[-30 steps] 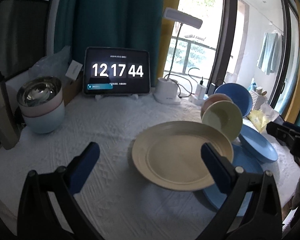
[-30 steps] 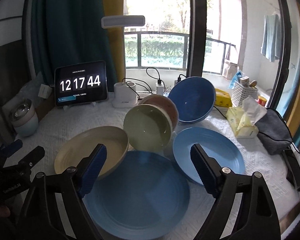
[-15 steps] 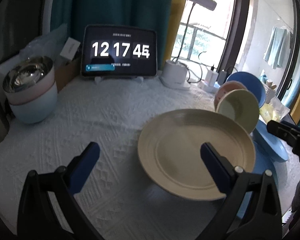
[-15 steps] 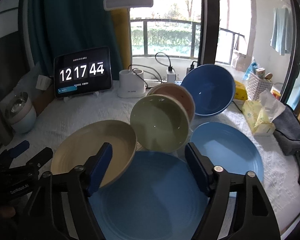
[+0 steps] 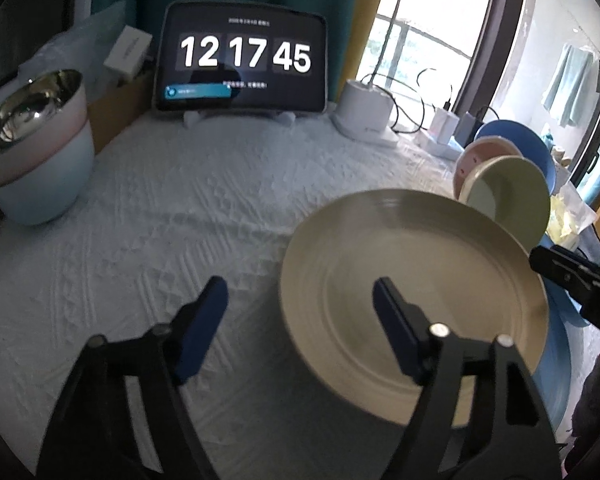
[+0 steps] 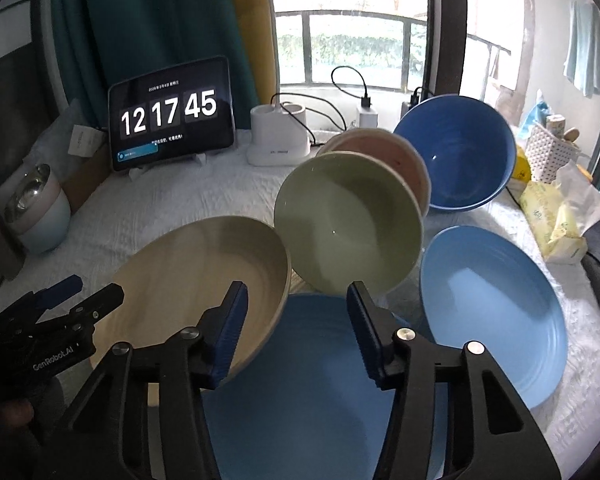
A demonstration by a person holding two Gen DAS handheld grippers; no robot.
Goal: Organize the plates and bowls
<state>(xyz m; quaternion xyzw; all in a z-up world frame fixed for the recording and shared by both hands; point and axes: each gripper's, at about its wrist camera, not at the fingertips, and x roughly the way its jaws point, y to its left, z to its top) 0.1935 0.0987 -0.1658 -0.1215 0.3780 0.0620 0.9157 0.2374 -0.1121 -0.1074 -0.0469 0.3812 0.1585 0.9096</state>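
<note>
Both grippers have dropped closer, jaws narrowing, nothing pinched yet. Left gripper (image 5: 300,304) straddles the cream plate's (image 5: 440,280) near-left rim; right gripper (image 6: 294,312) hangs parted over the big blue plate (image 6: 308,392). Likely a lift for stacking.

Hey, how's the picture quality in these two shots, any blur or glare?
Left wrist view: the beige plate is smeared by motion blur and the window is blown out. Right wrist view: sharper, with fisheye bending at the edges and a bright patch of glare on the light blue plate.
</note>
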